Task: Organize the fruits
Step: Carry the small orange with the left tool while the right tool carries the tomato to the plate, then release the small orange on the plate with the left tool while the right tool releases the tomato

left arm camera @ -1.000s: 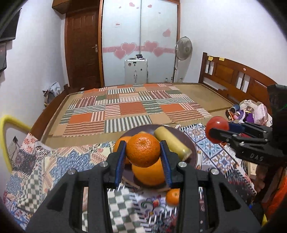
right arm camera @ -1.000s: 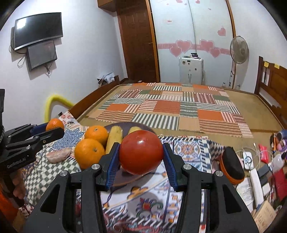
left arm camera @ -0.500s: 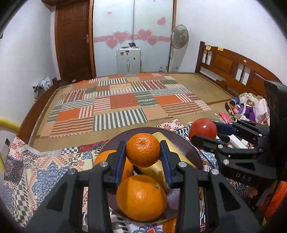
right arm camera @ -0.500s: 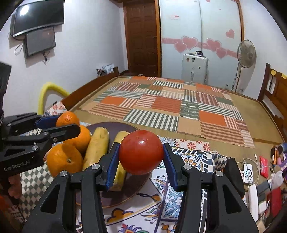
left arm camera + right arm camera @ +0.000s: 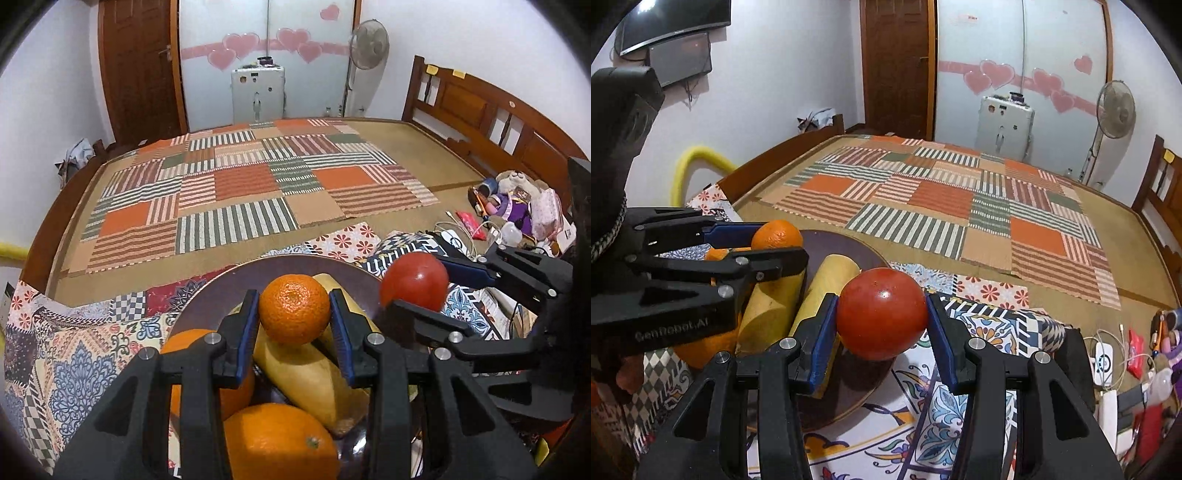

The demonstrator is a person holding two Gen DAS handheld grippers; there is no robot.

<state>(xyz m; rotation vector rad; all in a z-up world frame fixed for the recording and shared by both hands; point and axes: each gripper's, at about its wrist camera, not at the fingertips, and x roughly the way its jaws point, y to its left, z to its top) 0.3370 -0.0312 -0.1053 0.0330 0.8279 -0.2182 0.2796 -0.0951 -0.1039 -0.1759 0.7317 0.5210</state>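
From the left wrist, the left tongs (image 5: 294, 319) clamp a small orange (image 5: 294, 308) above the dark plate (image 5: 236, 281) (bananas and oranges lie on it). From the right wrist, the right tongs (image 5: 881, 322) grip a red tomato (image 5: 882, 312) over the plate's (image 5: 831, 242) near edge.

plate (image 5: 229, 291) sits on patterned cloth (image 5: 74, 369) at near edge of bed, striped mat (image 5: 236, 192) spread behind it. in plate: two bananas (image 5: 306, 373) side by side, big orange (image 5: 277, 443) nearest left wrist cam, another orange (image 5: 184, 343) left of bananas. small orange (image 5: 293, 314) held above bananas in left gripper (image 5: 294, 325). tomato (image 5: 882, 319) held over plate's right edge in right gripper (image 5: 882, 332). clutter (image 5: 517, 214) off to right, by headboard (image 5: 480, 110). fan (image 5: 369, 48) and door (image 5: 136, 66) at far wall.
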